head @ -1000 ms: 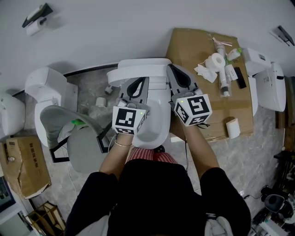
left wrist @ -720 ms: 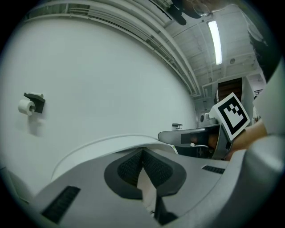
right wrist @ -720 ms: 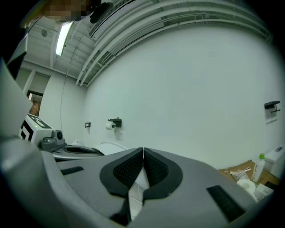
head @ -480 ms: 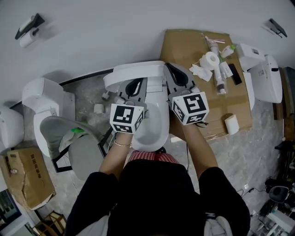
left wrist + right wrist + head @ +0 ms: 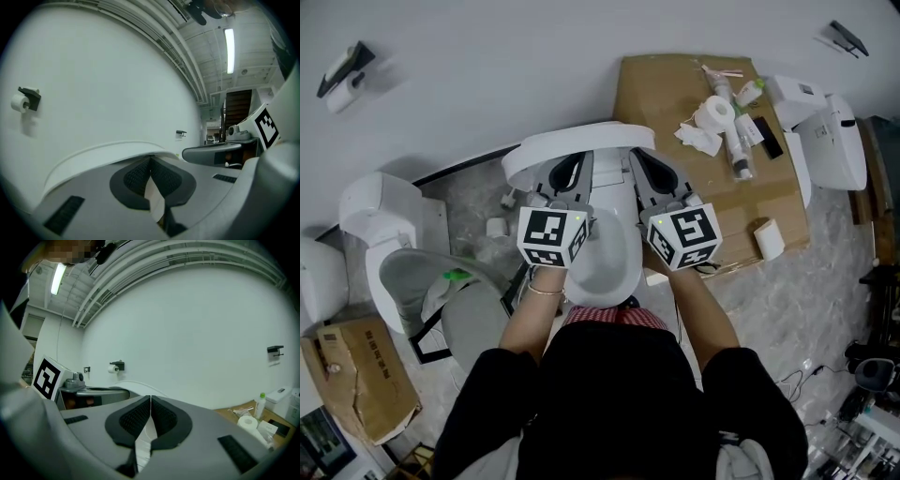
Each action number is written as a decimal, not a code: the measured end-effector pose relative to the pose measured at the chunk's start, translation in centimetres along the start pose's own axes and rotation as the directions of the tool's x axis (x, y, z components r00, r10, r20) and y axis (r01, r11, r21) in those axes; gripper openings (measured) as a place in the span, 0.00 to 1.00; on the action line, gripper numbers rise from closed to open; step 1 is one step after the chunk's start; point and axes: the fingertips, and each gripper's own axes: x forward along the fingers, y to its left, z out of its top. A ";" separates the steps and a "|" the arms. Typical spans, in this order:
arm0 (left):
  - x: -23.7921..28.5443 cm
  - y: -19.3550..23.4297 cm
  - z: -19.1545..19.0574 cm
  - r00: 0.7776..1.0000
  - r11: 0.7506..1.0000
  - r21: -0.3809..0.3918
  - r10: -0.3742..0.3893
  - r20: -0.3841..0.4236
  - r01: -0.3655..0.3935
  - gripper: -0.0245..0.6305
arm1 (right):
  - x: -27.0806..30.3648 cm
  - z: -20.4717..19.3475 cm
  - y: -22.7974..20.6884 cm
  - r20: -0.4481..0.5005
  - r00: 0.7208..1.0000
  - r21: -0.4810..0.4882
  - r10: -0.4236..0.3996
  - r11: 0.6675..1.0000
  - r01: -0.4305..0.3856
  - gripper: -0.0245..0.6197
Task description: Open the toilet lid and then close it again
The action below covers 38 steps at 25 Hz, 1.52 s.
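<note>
Toilet lid (image 5: 578, 142) is raised. From the head view it shows as a thin white arc seen almost edge-on, standing between the open bowl (image 5: 605, 262) and the wall. Its free rim runs left to right, across the line of both grippers. Left gripper (image 5: 575, 173): jaws pressed together, pads meeting at the tips and nothing held between them (confirmed in the left gripper view (image 5: 150, 159)). Right gripper (image 5: 649, 169): same state, pads closed on each other and empty (image 5: 150, 398). Both point away from the person toward the wall, side by side over the rear of the bowl, with their tips just under or against the lid's rim. Contact is probable, but the rim hides the tips from above, so it is not confirmed. In the left gripper view the rim (image 5: 93, 157) curves just beyond the closed pads. The lid lies straight ahead of and slightly above both grippers, and neither is clearly nearer. Judgement: the opening half is nearly or fully done. Closing will need the tips on the wall side of the rim to draw it back toward the person. Off-task: a cardboard sheet (image 5: 769, 202) with toiletries lies to the right.
</note>
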 end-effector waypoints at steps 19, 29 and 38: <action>1.0 1.6 0.3 0.999 0.996 0.074 0.047 0.011 -0.047 0.04 | 3.2 0.6 -1.4 0.021 1.000 0.036 -0.011 0.999 0.010 0.07; 0.9 3.6 -0.5 0.994 0.994 0.038 0.106 0.002 -0.106 0.04 | 5.7 1.4 -2.4 0.047 0.999 0.041 0.015 0.999 -0.017 0.07; 1.5 5.0 -0.9 0.989 0.988 0.041 0.148 -0.011 -0.147 0.04 | 7.9 1.9 -3.4 0.055 0.998 0.043 0.020 0.999 -0.022 0.07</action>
